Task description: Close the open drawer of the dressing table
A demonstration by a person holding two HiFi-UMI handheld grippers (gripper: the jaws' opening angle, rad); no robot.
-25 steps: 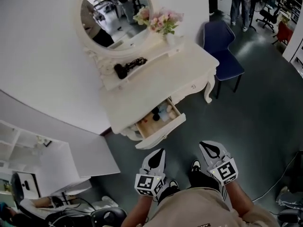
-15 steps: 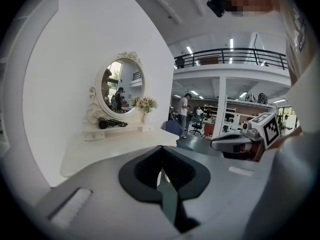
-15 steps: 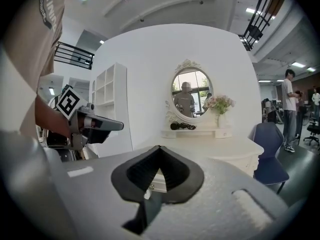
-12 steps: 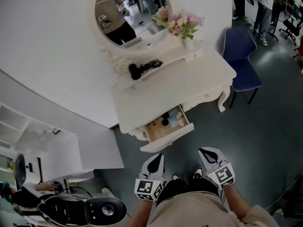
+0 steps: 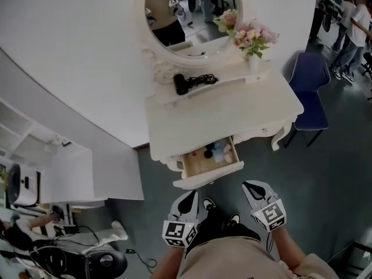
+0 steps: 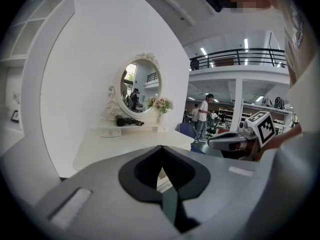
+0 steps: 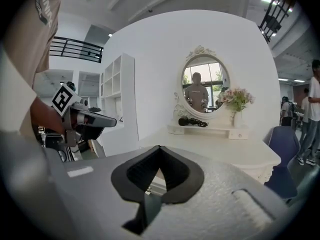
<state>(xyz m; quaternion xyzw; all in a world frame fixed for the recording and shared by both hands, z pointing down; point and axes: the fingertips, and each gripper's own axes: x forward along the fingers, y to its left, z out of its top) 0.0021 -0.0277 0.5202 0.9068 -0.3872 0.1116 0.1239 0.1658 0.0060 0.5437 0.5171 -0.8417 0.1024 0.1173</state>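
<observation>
In the head view the white dressing table (image 5: 226, 112) stands ahead of me. Its drawer (image 5: 197, 163) is pulled out toward me, with small bottles and other items inside. My left gripper (image 5: 193, 194) and right gripper (image 5: 250, 185) hang just in front of the drawer's front panel (image 5: 208, 177), apart from it. Both are shut and hold nothing. In the left gripper view the jaws of the left gripper (image 6: 161, 147) meet in a point toward the table top. The right gripper (image 7: 159, 147) looks the same in its own view.
An oval mirror (image 5: 192, 16), a vase of flowers (image 5: 251, 38) and a black hair dryer (image 5: 192, 83) sit at the table's back. A blue chair (image 5: 311, 92) stands to the right, a white shelf unit (image 5: 64, 179) to the left. People stand at the far right.
The dressing table has shifted rightward and squared up in the head view as I turned to face the drawer. Both grippers stay shut and low in front of me.
</observation>
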